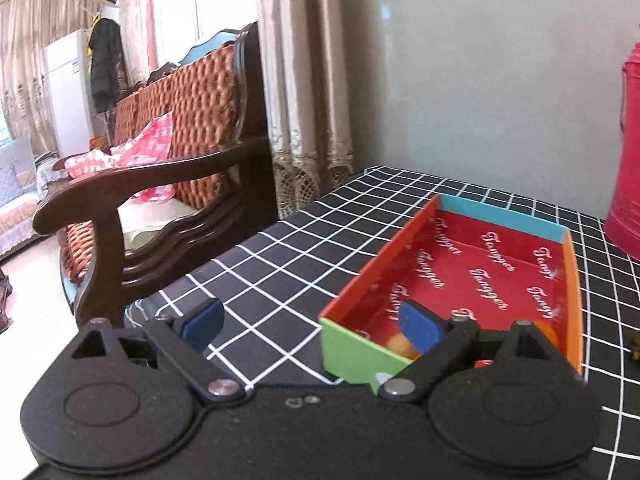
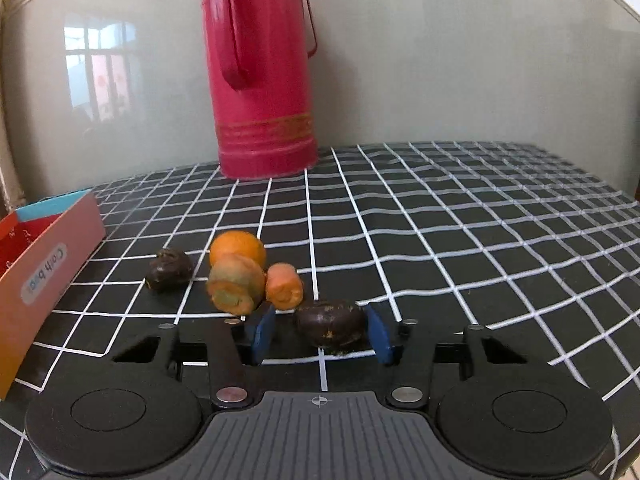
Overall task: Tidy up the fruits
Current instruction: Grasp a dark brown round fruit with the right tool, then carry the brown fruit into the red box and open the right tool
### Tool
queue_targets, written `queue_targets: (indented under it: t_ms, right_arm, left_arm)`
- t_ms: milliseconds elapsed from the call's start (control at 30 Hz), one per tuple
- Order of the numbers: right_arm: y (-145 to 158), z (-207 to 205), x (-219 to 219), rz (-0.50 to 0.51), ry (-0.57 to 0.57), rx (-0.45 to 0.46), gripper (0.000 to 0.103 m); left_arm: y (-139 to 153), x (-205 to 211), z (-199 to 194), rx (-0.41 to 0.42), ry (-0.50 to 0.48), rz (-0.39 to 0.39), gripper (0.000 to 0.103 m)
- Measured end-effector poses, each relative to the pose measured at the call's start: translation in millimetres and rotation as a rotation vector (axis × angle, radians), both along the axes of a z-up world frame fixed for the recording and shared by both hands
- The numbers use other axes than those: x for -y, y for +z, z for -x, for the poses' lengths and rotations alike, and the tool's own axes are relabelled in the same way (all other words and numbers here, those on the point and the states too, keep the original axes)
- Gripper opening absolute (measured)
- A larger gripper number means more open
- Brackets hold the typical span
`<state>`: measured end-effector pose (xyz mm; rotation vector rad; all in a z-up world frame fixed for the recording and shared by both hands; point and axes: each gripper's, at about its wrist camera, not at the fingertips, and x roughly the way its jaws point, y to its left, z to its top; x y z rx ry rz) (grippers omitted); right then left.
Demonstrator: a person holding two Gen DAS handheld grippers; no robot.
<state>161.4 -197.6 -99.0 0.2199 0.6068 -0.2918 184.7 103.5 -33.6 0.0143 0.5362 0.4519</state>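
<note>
A shallow box [image 1: 460, 216] with a red printed inside stands on the checked table; its outer side also shows in the right wrist view [image 2: 48, 264]. Small orange fruits [image 1: 400, 345] lie in its near end. My left gripper [image 1: 312, 324] is open and empty over the box's near left corner. My right gripper [image 2: 318, 334] is open around a dark brown fruit [image 2: 331, 325] on the table, which sits against the right pad. Beyond it lie an orange [image 2: 238, 248], two orange carrot-like pieces [image 2: 236, 284] [image 2: 284, 286] and another dark fruit [image 2: 169, 270].
A tall red thermos jug [image 2: 262, 76] stands at the back by the wall and also shows in the left wrist view [image 1: 626, 152]. A wooden armchair [image 1: 160, 184] stands beyond the table's left edge. The black checked tablecloth [image 2: 480, 240] stretches to the right.
</note>
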Motion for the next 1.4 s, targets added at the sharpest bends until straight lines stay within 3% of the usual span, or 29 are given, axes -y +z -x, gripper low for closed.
queue_targets:
  t_ms: [67, 333, 600, 767, 967, 1167, 1233, 1300, 1333, 1400]
  right_arm:
    - [0.9, -0.3, -1.6, 0.012, -0.006, 0.001, 0.039]
    - [10.2, 2.5, -24.1, 0.022, 0.068, 0.051, 0.039]
    - [37.5, 17.1, -77.8, -0.008, 0.303, 0.251, 0.039]
    - [47.5, 16.4, -112.9, -0.041, 0.450, 0.327, 0.039]
    - [44.0, 8.2, -154.2, -0.046, 0.574, 0.318, 0.039]
    - [34.4, -2.7, -175.1, -0.043, 0.628, 0.288, 0.039]
    - [32.2, -6.2, -181.3, -0.029, 0.635, 0.288, 0.049]
    - [33.6, -4.6, -181.8, -0.032, 0.646, 0.310, 0.089]
    - [35.7, -0.8, -180.8, -0.026, 0.625, 0.334, 0.097]
    - [39.1, 5.5, -178.2, -0.004, 0.583, 0.384, 0.100]
  left_arm:
    - [1.4, -5.8, 1.7, 0.003, 0.014, 0.002, 0.088]
    - [2.8, -35.6, 5.0, -0.013, 0.086, 0.047, 0.088]
    - [-0.4, -61.9, 11.6, -0.033, 0.139, 0.072, 0.088]
    - [-0.2, -76.8, 17.5, -0.031, 0.162, 0.064, 0.088]
    - [-1.7, -100.5, 22.3, -0.035, 0.203, 0.059, 0.088]
    - [0.1, -118.9, 26.2, -0.033, 0.243, 0.084, 0.088]
    - [0.7, -119.1, 26.4, -0.033, 0.242, 0.083, 0.088]
    - [0.9, -116.9, 26.3, -0.033, 0.237, 0.081, 0.088]
    - [1.4, -115.6, 26.4, -0.032, 0.234, 0.079, 0.088]
    - [1.9, -113.7, 26.1, -0.030, 0.230, 0.075, 0.088]
